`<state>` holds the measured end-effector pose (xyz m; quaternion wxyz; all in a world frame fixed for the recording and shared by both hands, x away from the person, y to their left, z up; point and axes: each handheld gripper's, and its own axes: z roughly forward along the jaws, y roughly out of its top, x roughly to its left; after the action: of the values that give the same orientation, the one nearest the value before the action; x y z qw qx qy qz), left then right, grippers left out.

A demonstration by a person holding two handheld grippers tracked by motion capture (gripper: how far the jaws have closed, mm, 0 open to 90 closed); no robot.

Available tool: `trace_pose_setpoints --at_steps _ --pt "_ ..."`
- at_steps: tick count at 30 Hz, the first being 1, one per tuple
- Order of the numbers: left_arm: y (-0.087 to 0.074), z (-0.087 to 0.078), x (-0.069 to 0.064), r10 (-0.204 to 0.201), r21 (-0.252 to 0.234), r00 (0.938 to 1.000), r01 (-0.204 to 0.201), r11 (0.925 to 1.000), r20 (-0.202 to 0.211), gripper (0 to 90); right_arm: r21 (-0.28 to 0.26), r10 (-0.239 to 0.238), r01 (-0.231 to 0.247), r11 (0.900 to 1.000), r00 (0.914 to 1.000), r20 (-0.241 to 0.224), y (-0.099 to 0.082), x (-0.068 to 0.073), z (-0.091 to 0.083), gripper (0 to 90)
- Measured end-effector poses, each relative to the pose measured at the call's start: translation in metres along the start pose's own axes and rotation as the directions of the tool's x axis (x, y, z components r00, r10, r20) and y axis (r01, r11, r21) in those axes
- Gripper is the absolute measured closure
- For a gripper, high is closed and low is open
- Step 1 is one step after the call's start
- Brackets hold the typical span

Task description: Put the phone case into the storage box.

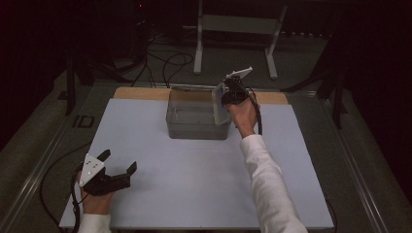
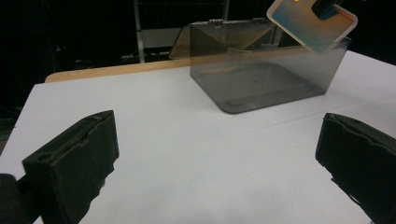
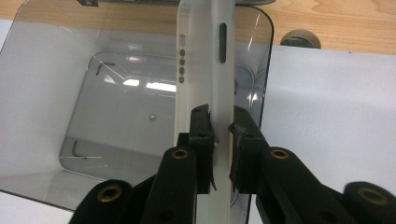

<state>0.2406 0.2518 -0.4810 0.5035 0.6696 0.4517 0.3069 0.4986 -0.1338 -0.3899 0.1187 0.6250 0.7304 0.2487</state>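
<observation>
Nearest the person, the left gripper rests low over the white worktop with its jaws spread wide and nothing between them. Farther off, the right gripper has its jaws pinching the edge of a thin white tablet, held above the right side of the clear plastic bin.

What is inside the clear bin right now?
The clear bin looks empty, its bare floor visible. The white tablet, in the right claw, hangs above, hiding a strip of it.
</observation>
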Motion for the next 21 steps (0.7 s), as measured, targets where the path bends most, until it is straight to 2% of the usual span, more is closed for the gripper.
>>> trace_pose_setpoints --at_steps 11,21 --pt "-0.001 0.000 0.000 -0.002 0.001 1.0000 0.002 1.0000 0.001 0.2 0.004 -0.002 0.002 1.0000 0.9999 0.010 -0.002 -0.001 0.006 81.2" --pt "-0.001 0.001 0.000 -0.001 0.003 1.0000 0.001 1.0000 0.002 0.2 0.016 0.014 -0.014 0.9998 0.9995 0.028 -0.003 -0.002 0.012 81.2"
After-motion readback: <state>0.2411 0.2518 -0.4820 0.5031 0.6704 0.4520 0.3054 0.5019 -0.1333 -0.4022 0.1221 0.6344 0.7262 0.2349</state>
